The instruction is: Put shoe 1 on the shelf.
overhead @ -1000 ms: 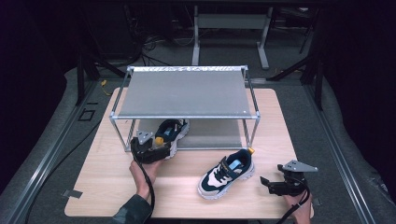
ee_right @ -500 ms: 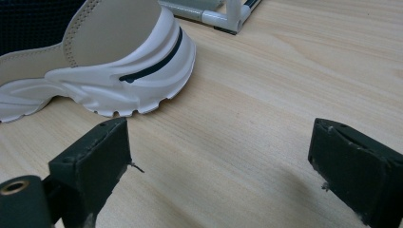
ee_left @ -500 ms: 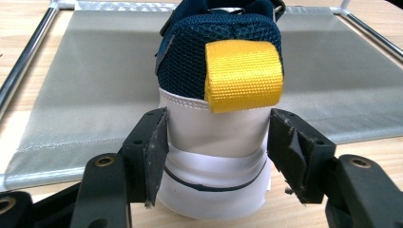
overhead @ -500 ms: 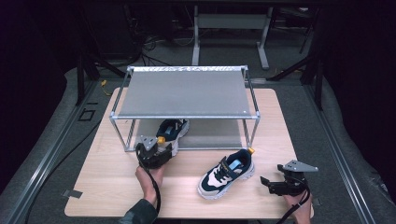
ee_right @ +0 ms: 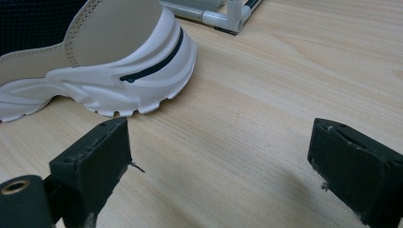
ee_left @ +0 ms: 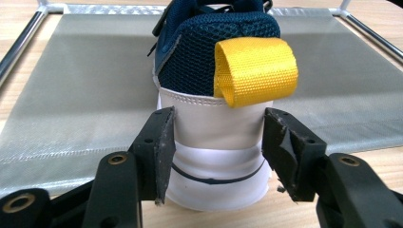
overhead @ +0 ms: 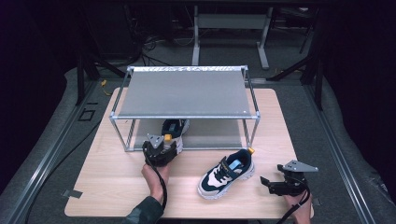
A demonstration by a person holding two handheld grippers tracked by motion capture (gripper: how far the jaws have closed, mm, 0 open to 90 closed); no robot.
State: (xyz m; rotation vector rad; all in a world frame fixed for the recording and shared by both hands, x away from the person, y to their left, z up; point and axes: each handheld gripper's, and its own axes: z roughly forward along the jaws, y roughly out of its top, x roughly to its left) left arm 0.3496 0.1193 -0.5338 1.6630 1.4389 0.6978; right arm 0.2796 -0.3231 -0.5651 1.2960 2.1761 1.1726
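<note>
With the left tongs (ee_left: 216,156) just closing around the white heel of the navy mesh sneaker (ee_left: 214,95) on the grey lower shelf (ee_left: 85,80) (left pad touching, right barely short), the smooth heel may slip; right tongs (ee_right: 221,161) stand open.
</note>
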